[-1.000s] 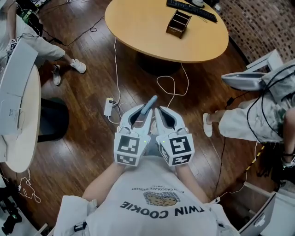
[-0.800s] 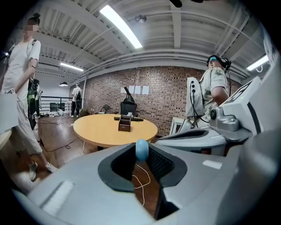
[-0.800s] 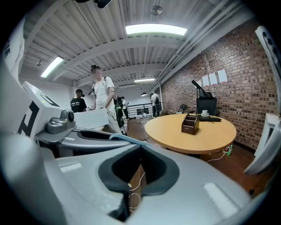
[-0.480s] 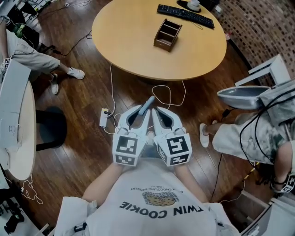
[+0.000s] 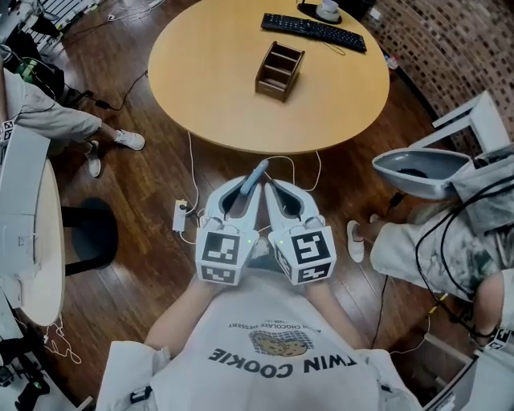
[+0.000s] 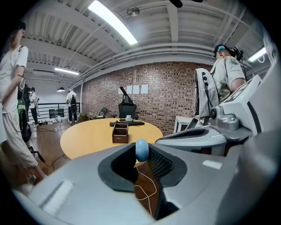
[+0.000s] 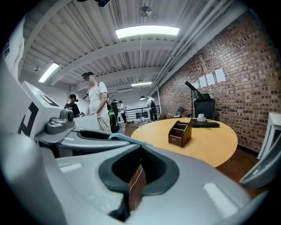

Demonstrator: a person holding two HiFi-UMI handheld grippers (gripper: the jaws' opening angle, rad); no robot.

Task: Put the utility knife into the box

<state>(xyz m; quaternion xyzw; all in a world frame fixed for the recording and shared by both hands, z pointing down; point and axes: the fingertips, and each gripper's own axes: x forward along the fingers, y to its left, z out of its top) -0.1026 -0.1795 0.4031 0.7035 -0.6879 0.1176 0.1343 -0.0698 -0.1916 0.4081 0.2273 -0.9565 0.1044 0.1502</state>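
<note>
A blue utility knife (image 5: 256,177) sticks out forward from my left gripper (image 5: 250,187), which is shut on it; its rounded blue end (image 6: 142,149) shows between the dark pads. My right gripper (image 5: 272,186) is right beside the left one, shut with nothing in it, and the knife (image 7: 127,139) passes to its left. Both are held close to my chest, above the wooden floor and short of the round table (image 5: 209,96). The brown wooden box (image 5: 279,71) with open compartments stands on that table, well ahead of both grippers, and it shows in both gripper views (image 6: 120,132) (image 7: 180,133).
A black keyboard (image 5: 313,32) and a cup (image 5: 327,10) lie at the table's far side. On the floor are white cables and a power strip (image 5: 180,215). A seated person (image 5: 426,241) and a grey chair (image 5: 422,170) are at the right; another person's legs (image 5: 64,124) are at the left.
Both grippers and the knife have moved together toward the round table; the table and box now sit lower and nearer in the head view. The grip has not changed.
</note>
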